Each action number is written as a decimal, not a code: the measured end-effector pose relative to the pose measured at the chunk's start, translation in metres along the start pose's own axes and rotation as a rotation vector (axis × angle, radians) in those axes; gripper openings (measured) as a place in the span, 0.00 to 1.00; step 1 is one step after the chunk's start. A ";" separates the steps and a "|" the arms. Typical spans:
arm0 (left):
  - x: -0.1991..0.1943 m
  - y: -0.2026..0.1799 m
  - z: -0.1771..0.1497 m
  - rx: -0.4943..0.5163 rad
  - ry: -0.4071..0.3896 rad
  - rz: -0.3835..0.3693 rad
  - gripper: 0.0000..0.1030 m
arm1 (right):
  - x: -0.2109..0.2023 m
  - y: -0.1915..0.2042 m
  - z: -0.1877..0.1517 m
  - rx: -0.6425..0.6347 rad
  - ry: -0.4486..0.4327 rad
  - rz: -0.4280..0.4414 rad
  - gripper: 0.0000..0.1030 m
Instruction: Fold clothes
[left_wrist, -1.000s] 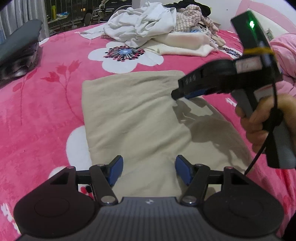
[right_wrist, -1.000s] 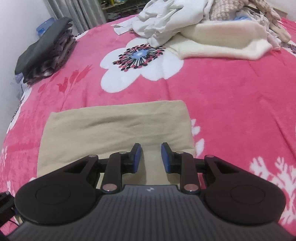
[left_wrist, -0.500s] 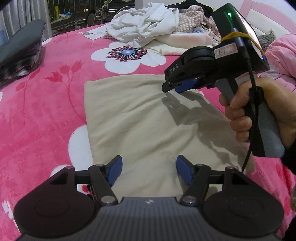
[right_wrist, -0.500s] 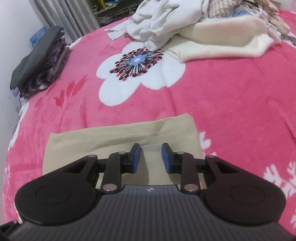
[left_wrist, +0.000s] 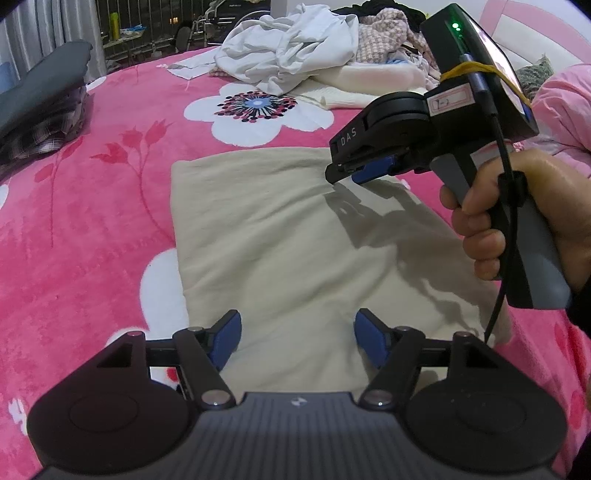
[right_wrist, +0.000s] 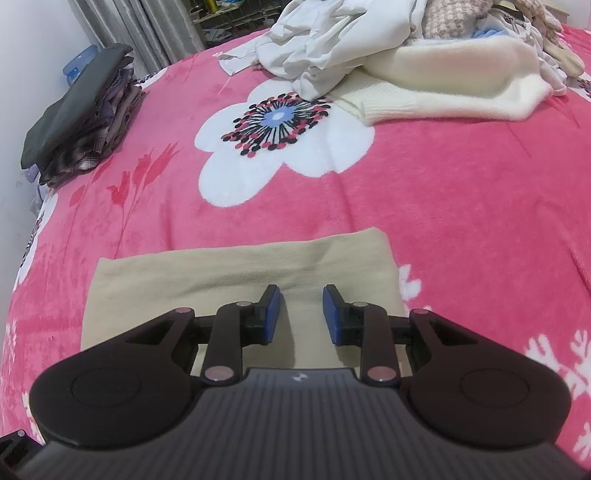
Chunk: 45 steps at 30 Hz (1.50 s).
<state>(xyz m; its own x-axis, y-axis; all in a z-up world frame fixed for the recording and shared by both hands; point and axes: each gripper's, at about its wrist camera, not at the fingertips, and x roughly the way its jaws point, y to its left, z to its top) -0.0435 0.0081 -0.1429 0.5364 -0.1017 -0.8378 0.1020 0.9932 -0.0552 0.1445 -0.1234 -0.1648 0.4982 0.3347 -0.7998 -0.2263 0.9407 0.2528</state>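
A folded beige garment (left_wrist: 295, 240) lies flat on a pink floral blanket (left_wrist: 92, 221), directly beneath and ahead of both sets of jaws. The left gripper (left_wrist: 297, 339) hovers over its near edge, jaws wide and empty. The right gripper (right_wrist: 300, 314) (held in a hand (left_wrist: 524, 214)) hovers above the far edge, jaws narrowly parted, gripping nothing. Unfolded clothes (right_wrist: 369, 48) are heaped well beyond.

Bright, even indoor light, both views sharp. The right hand-held gripper (left_wrist: 354, 173) throws a crisp shadow toward 5 o'clock across the beige cloth (left_wrist: 280, 236). Fisheye bends the bed (right_wrist: 461, 206) at the edges; corners vignette black.
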 end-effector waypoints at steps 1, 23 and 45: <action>0.000 0.000 0.000 0.000 0.000 0.001 0.68 | 0.000 0.000 0.000 -0.003 -0.002 -0.001 0.24; -0.003 0.022 -0.004 -0.039 -0.052 -0.125 0.72 | -0.116 -0.066 -0.117 0.119 -0.039 -0.030 0.31; -0.026 -0.053 -0.053 0.683 -0.261 -0.250 0.43 | -0.112 -0.102 -0.174 0.756 0.034 0.625 0.34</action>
<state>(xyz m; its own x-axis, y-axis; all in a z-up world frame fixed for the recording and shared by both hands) -0.1067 -0.0390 -0.1471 0.6006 -0.4126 -0.6849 0.6952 0.6926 0.1924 -0.0341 -0.2670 -0.1957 0.4439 0.7938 -0.4156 0.1606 0.3859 0.9085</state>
